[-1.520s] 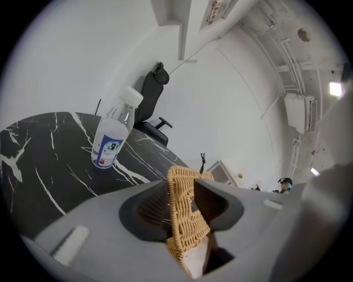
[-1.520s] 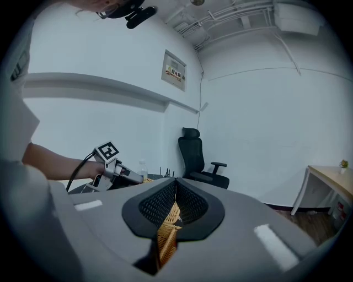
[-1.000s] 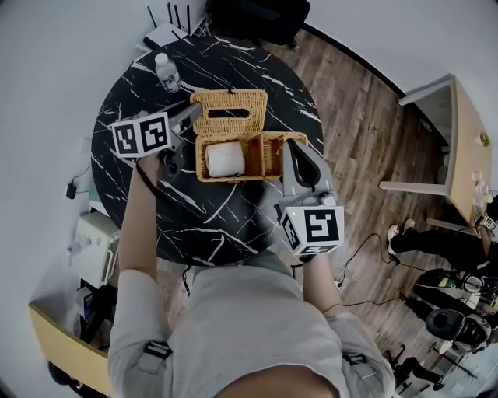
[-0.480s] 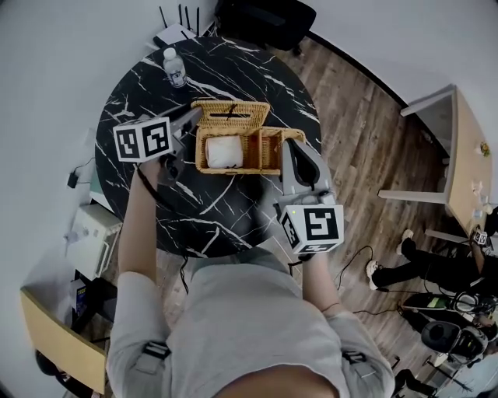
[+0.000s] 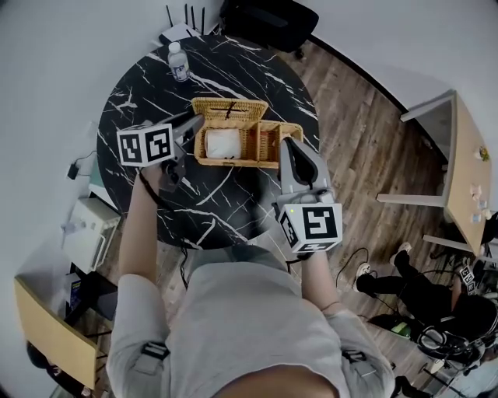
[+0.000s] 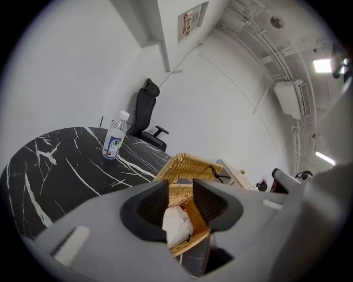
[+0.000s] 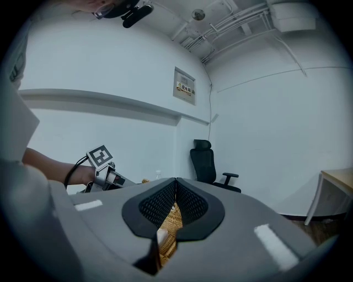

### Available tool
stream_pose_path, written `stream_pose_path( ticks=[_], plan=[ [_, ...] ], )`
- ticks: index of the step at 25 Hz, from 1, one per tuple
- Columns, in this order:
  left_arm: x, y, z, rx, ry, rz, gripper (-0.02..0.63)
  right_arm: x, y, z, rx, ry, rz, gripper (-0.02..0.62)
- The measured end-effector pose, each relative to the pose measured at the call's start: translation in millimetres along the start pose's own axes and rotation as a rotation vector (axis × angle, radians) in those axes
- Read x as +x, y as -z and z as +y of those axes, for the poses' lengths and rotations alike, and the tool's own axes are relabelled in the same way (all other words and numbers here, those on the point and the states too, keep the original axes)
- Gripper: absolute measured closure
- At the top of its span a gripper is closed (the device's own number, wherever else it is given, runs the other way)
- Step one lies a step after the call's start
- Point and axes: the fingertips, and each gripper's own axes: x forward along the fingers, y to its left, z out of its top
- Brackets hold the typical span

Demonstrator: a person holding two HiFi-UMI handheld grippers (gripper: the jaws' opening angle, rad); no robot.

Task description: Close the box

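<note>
An oblong wicker box stands on the round black marble table. Its wicker lid is hinged at the far side and tilted up. A white roll lies in the box's left half. My left gripper is at the lid's left end, jaws apart with nothing between them. In the left gripper view the lid and the white roll show through the gap of the left gripper. My right gripper hangs at the box's right end, shut and empty. Through the right gripper only a strip of the wicker box shows.
A small water bottle stands at the table's far edge. A black office chair and a router are behind the table. A light wooden table stands to the right. A person's legs rest on the wooden floor.
The head view has shifted. The lid looks narrower than before, tipped up from lying back. Both grippers keep their places at the two ends of the box.
</note>
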Motion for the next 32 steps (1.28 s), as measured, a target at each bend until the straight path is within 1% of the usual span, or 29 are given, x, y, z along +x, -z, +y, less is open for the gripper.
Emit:
stream_pose_path(
  ticks=[6, 9, 12, 15, 18, 24, 27, 32],
  plan=[
    [-8, 1, 5, 0.006, -0.056, -0.035, 0.411, -12, -1, -2, -0.001, 0.002, -0.007, 0.591],
    [-12, -11, 9, 0.059, -0.075, -0.075, 0.407, -14, -1, -2, -0.002, 0.006, -0.01, 0.591],
    [-13, -26, 8, 0.133, -0.077, -0.108, 0.383, -15, -2, -3, -0.002, 0.014, -0.01, 0.591],
    [-8, -37, 5, 0.166, -0.065, -0.125, 0.368, -14, -5, -3, -0.006, 0.021, -0.008, 0.591],
    [0, -43, 3, 0.168, -0.043, -0.124, 0.368, -13, -6, -4, -0.006, 0.03, -0.008, 0.591],
    [8, -41, -3, 0.133, 0.005, -0.117, 0.371, -12, -3, -10, -0.002, 0.055, 0.0, 0.591],
    [6, -38, -4, 0.13, 0.009, -0.109, 0.371, -10, -3, -11, 0.004, 0.056, 0.001, 0.591],
    [-1, -28, -9, 0.129, 0.017, -0.095, 0.371, -6, -2, -4, 0.009, 0.035, 0.002, 0.591]
  ],
)
